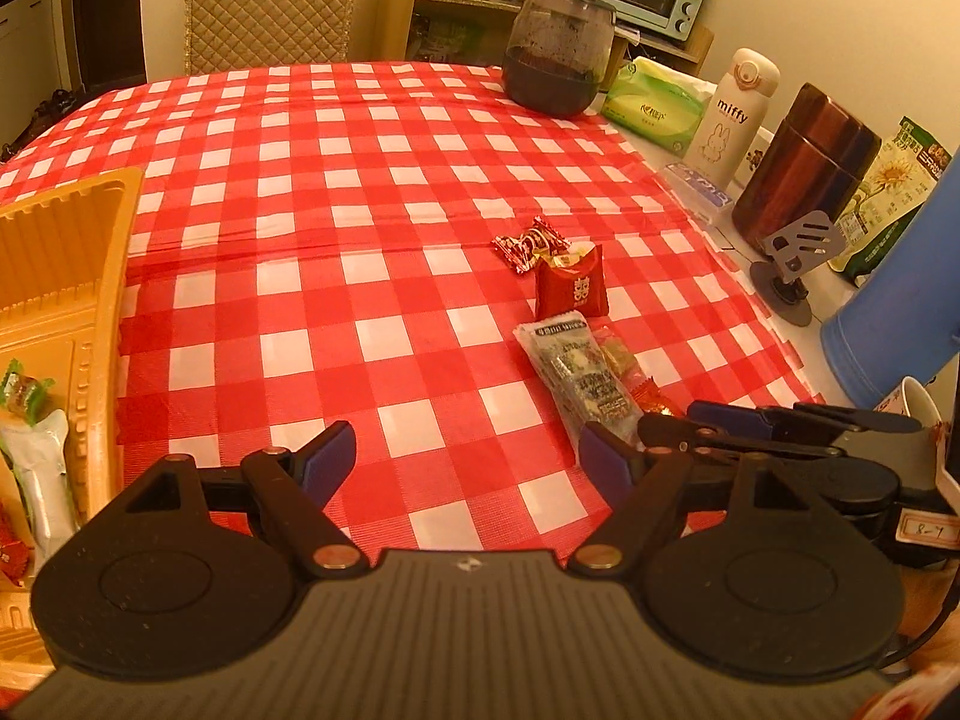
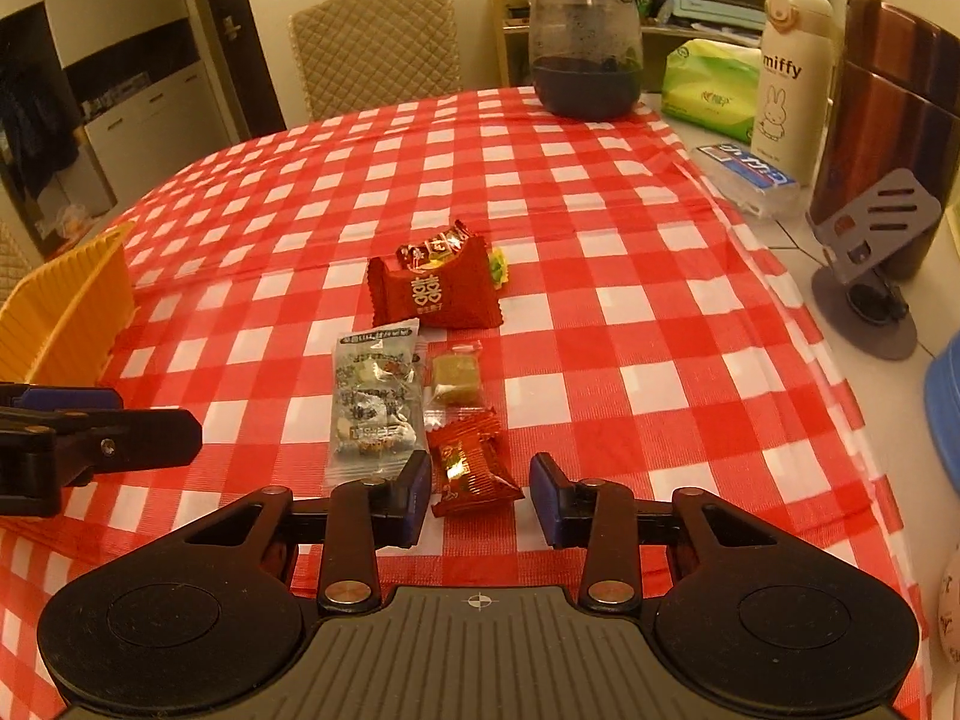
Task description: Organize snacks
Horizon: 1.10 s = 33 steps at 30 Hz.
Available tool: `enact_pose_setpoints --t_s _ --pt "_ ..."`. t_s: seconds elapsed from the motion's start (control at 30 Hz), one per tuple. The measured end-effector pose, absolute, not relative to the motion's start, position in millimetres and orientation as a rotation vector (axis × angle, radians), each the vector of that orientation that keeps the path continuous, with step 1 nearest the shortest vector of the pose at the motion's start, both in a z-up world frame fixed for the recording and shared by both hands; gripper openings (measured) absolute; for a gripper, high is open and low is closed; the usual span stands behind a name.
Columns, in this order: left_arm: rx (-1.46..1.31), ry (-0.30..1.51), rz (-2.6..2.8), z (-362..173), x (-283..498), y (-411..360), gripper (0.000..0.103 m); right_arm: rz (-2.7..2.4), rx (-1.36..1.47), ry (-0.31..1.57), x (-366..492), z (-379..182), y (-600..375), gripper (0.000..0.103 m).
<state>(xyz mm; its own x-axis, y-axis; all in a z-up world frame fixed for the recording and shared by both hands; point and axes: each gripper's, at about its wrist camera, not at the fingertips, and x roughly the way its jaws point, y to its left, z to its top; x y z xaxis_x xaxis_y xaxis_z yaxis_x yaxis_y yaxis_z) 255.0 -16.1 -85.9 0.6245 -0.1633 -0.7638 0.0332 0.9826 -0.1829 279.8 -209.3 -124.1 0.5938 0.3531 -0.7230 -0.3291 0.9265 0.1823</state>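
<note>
Closing in on small red candy packet, lying on checked tablecloth betw right gripper pads, not yet pinched. Next: squeeze, carry to yellow tray. Left gripper spread, empty.

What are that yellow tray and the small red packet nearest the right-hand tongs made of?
The yellow tray looks like thin moulded plastic with a matte finish: its wall is ribbed and formed in one piece. The small red packet looks like glossy plastic film or foil: it is crinkled, catches bright glints, and has crimped, zigzag ends. Which of the two cannot be told by sight.
</note>
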Motion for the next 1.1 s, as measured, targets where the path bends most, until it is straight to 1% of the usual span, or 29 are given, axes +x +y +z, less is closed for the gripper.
enact_pose_setpoints --t_s 0.03,0.07,0.13,0.53,0.67,0.8,0.87,1.0,1.07,1.1 --pt "-0.157 0.891 -0.113 -87 256 -16 0.079 0.398 0.025 0.847 281 -125 -209 0.036" --pt "-0.157 0.891 -0.114 -87 256 -17 0.079 0.401 0.023 0.846 281 -125 -209 0.032" --pt "-0.156 0.890 -0.115 -88 257 -18 0.079 0.403 0.020 0.847 282 -126 -210 0.030" --pt "-0.165 0.892 -0.168 -96 273 -37 0.079 0.323 0.057 0.807 276 -118 -235 0.028" --pt "-0.166 0.895 -0.188 -103 284 -52 0.072 0.296 0.047 0.811 273 -123 -245 0.028" --pt "-0.170 0.884 -0.207 -109 296 -66 0.070 0.275 0.056 0.810 268 -127 -254 0.028" --pt "-0.163 0.883 -0.204 -114 302 -74 0.064 0.271 0.067 0.803 266 -128 -257 0.028" --pt "-0.101 0.883 -0.193 -124 311 -88 0.058 0.266 0.064 0.795 264 -128 -257 0.028" --pt "-0.066 0.879 -0.188 -127 310 -90 0.049 0.264 0.064 0.792 264 -128 -257 0.028" --pt "-0.059 0.872 -0.189 -128 308 -88 0.047 0.263 0.067 0.791 264 -129 -258 0.028"
